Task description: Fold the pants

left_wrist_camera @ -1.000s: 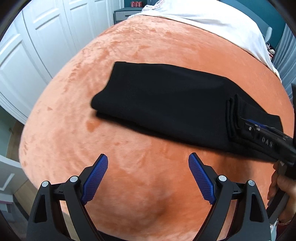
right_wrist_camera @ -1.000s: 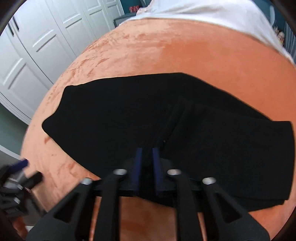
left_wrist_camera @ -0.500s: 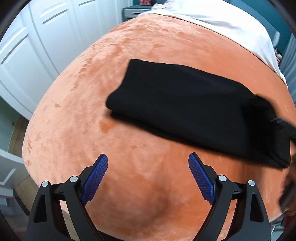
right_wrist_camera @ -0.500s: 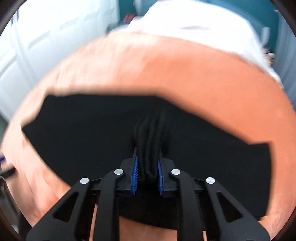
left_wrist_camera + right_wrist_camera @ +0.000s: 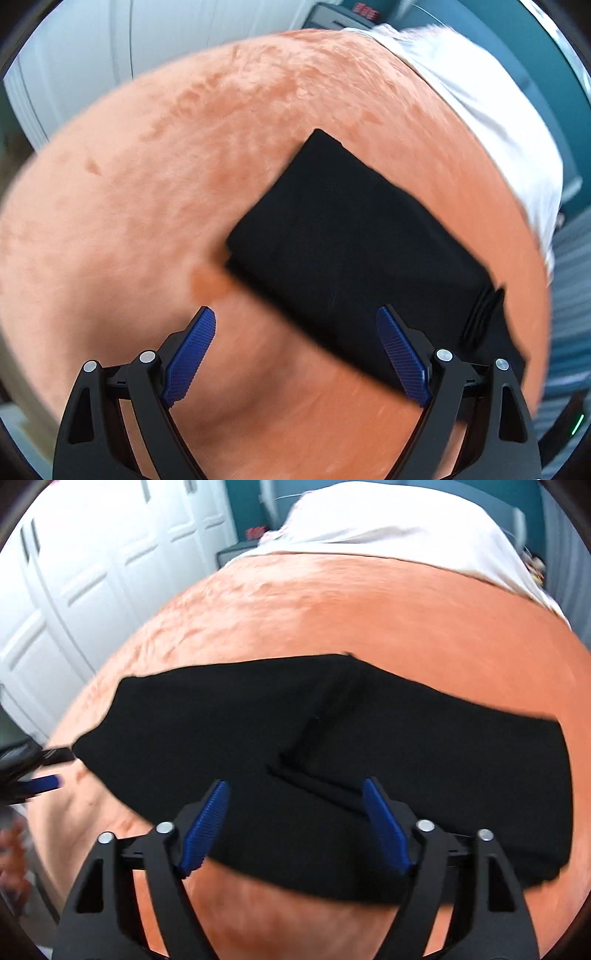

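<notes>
Black pants (image 5: pixel 332 746) lie folded flat on an orange plush blanket (image 5: pixel 332 609), a raised fold edge running across their middle. My right gripper (image 5: pixel 295 819) hovers over their near edge; its jaws are opening, the blue pads stand wide apart and press on nothing. In the left wrist view the pants (image 5: pixel 351 236) stretch diagonally, and my left gripper (image 5: pixel 295 354) is open just short of their near edge, with bare blanket (image 5: pixel 147 184) between its pads. The left gripper (image 5: pixel 40 771) also shows at the right wrist view's left edge, next to the pants' left end.
White wardrobe doors (image 5: pixel 92 572) stand along the left of the bed. White bedding (image 5: pixel 406 542) covers the far end. A dark nightstand (image 5: pixel 340 18) sits by a teal wall. A hand (image 5: pixel 11 853) shows at the left edge.
My right gripper, which was pinching a bunched fold of the pants, has let go and opened wide; the fold now lies flat. My left gripper has swung nearer to the pants and rolled.
</notes>
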`<action>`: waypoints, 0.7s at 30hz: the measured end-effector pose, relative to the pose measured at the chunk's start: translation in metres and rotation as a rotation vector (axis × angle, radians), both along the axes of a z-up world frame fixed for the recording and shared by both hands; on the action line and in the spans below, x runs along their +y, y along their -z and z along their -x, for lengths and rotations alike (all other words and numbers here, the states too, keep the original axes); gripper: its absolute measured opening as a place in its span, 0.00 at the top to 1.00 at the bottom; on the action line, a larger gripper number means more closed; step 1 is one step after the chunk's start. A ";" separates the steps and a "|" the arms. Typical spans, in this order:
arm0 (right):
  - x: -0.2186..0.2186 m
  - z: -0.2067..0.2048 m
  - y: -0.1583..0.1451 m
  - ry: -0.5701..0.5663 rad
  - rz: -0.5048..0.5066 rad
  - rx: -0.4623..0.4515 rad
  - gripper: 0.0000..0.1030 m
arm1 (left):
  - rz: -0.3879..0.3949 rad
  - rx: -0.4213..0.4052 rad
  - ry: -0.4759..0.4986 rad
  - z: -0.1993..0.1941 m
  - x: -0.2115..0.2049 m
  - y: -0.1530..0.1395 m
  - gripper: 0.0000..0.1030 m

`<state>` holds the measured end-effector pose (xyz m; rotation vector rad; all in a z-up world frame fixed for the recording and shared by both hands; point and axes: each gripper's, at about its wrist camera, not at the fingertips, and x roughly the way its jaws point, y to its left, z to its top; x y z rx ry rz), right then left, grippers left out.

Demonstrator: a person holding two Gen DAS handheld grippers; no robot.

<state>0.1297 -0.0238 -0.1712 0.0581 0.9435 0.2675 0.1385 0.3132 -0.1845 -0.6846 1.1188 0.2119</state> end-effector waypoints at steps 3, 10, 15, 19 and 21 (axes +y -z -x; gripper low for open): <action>-0.022 0.022 -0.002 0.008 0.016 0.028 0.28 | 0.174 0.015 -0.110 -0.012 0.014 0.023 0.16; -0.048 0.041 0.013 0.065 0.047 0.097 0.18 | 0.316 0.000 -0.320 -0.014 0.023 0.045 0.10; -0.079 0.055 0.020 0.171 -0.070 0.133 0.18 | 0.176 -0.022 -0.215 -0.030 0.006 0.017 0.89; -0.107 0.063 0.022 0.223 -0.109 0.136 0.18 | 0.003 -0.167 -0.061 -0.037 -0.044 -0.049 0.89; -0.123 0.066 0.022 0.245 -0.124 0.138 0.18 | -0.047 -0.237 0.030 -0.042 -0.082 -0.083 0.89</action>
